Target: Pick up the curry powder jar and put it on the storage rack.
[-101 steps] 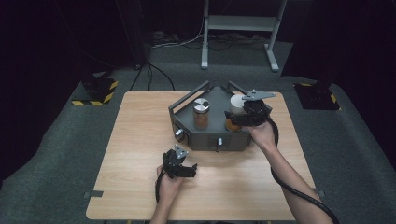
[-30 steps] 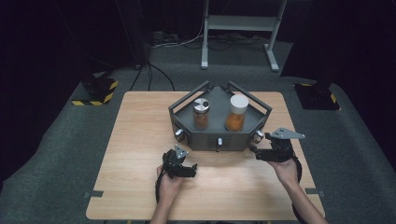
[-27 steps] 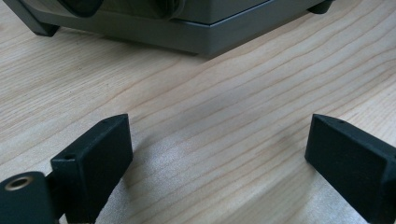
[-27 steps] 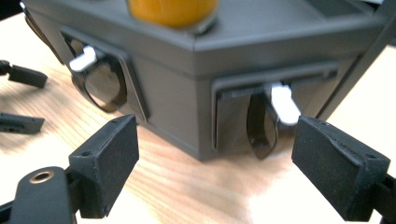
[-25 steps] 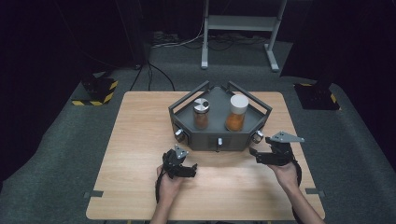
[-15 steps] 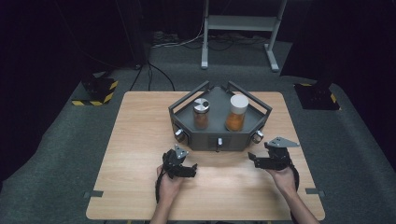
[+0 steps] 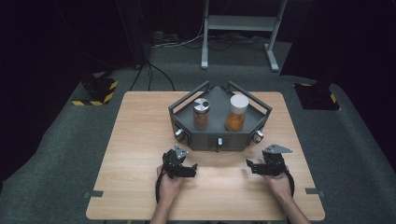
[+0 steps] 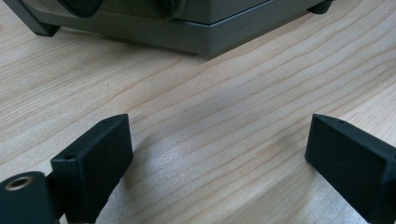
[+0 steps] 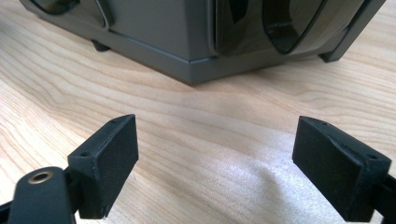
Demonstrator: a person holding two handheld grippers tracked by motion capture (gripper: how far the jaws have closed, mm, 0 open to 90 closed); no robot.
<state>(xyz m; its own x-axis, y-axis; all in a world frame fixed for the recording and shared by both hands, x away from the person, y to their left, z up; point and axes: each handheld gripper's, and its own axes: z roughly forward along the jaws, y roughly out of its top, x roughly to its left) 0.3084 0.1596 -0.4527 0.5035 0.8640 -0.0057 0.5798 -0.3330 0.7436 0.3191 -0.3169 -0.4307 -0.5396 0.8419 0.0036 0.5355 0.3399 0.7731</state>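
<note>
since leaving the white-lidded jar (image 7: pixel 236 113), right gripper (image 7: pixel 256 167) rests empty.

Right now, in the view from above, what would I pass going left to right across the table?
Left gripper → jar with the silver lid → jar with the white lid → right gripper. Both jars stand in the grey tray; both grippers rest on the wooden table in front of it.

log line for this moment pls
left gripper: open, empty | right gripper: open, empty | two jars in grey tray
</note>
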